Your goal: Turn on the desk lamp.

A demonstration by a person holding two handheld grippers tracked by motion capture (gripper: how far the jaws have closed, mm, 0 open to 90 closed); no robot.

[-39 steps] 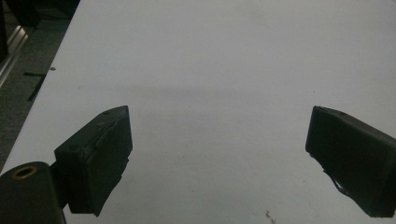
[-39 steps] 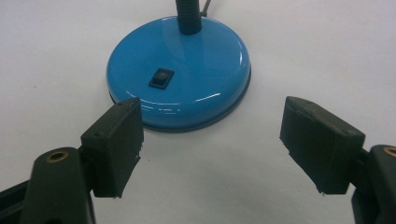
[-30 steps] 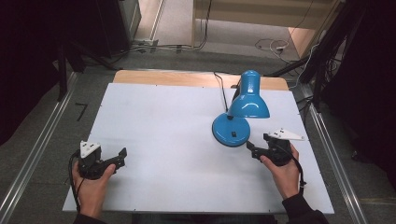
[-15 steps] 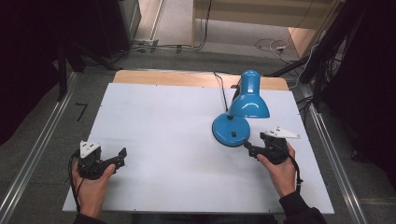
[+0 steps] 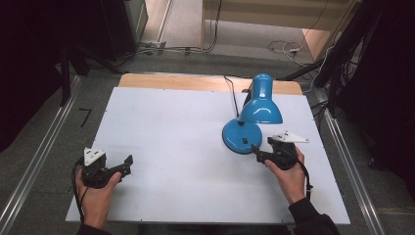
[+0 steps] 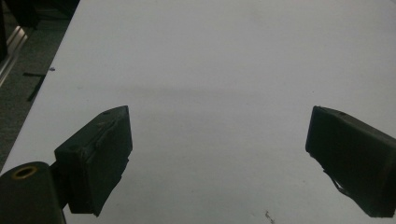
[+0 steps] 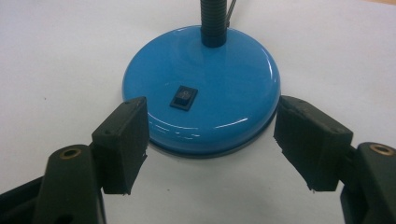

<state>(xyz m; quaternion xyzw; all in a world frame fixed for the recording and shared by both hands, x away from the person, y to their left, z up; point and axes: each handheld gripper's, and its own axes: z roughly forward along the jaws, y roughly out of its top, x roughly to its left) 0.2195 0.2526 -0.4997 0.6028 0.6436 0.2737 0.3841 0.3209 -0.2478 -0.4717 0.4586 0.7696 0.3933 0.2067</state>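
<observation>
Straddling lamp base (image 7: 201,88), right hand-held gripper (image 7: 212,144) agape

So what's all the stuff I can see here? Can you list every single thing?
Desk lamp: one, blue, right side of the table, shade facing down.
Lamp switch: one, black, on the round lamp base.
Lamp cord: one, black, runs off the far edge.
Table: one, white top.
Left gripper: one, black, open, near left corner.
Right gripper: one, black, open, jaws either side of the lamp base.
Hands: two, one holding each gripper.
</observation>
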